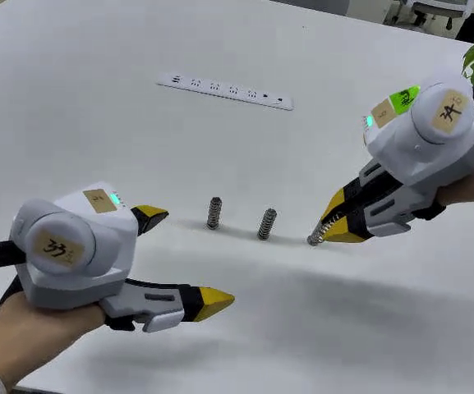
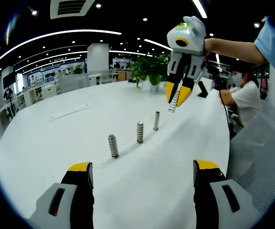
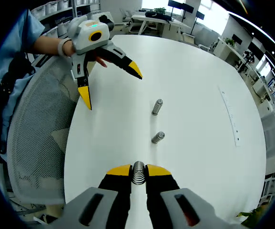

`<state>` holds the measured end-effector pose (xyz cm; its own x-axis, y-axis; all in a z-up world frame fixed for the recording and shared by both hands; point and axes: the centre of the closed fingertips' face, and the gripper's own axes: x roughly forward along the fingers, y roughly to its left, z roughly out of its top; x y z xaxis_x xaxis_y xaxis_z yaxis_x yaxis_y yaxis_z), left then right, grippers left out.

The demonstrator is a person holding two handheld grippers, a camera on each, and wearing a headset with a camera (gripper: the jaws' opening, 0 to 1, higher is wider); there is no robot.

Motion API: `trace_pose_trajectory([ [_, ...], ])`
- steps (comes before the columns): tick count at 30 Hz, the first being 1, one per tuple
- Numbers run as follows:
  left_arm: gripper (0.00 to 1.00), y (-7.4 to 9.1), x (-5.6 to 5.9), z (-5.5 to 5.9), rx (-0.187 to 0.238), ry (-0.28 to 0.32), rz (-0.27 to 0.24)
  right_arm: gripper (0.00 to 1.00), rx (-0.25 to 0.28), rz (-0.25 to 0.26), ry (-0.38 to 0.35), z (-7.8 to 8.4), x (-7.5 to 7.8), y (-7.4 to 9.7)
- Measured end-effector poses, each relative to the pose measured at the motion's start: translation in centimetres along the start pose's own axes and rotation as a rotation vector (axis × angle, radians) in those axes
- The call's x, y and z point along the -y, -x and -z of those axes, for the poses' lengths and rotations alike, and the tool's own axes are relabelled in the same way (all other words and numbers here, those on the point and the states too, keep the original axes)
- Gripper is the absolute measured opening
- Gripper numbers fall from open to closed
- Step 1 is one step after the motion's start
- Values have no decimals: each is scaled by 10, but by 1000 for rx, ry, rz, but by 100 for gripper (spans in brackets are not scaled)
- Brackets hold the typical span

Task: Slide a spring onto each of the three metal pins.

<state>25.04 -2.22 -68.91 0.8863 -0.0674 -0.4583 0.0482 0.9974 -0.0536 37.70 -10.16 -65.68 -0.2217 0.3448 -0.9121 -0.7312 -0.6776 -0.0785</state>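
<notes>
The right claw [image 1: 329, 231] is pinched on a spring [image 1: 316, 235], held close above the bare pin [image 2: 156, 120] on the white bench [image 1: 302, 328]. The middle pin [image 1: 267, 223] and the end pin [image 1: 213, 213] each already wear a spring. The left claw [image 1: 194, 257] gapes wide, empty, low over the bench.

No text or number can be read.

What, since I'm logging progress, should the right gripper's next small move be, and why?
Probably align and lower the right gripper so its spring slides over the bare pin; the near pin and middle pin already carry springs, and this one hangs near it.
</notes>
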Motion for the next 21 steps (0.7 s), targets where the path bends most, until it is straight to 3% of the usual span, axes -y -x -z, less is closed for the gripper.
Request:
trace_pose_trajectory([
  [5, 100, 1, -2, 2, -10, 30, -14, 12, -44, 17, 11, 9, 13, 4],
  [13, 100, 2, -5, 0, 11, 19, -27, 12, -97, 30, 31, 21, 28, 3],
  [21, 100, 0, -1, 4, 1, 15, -11, 12, -103, 35, 39, 20, 37, 0],
])
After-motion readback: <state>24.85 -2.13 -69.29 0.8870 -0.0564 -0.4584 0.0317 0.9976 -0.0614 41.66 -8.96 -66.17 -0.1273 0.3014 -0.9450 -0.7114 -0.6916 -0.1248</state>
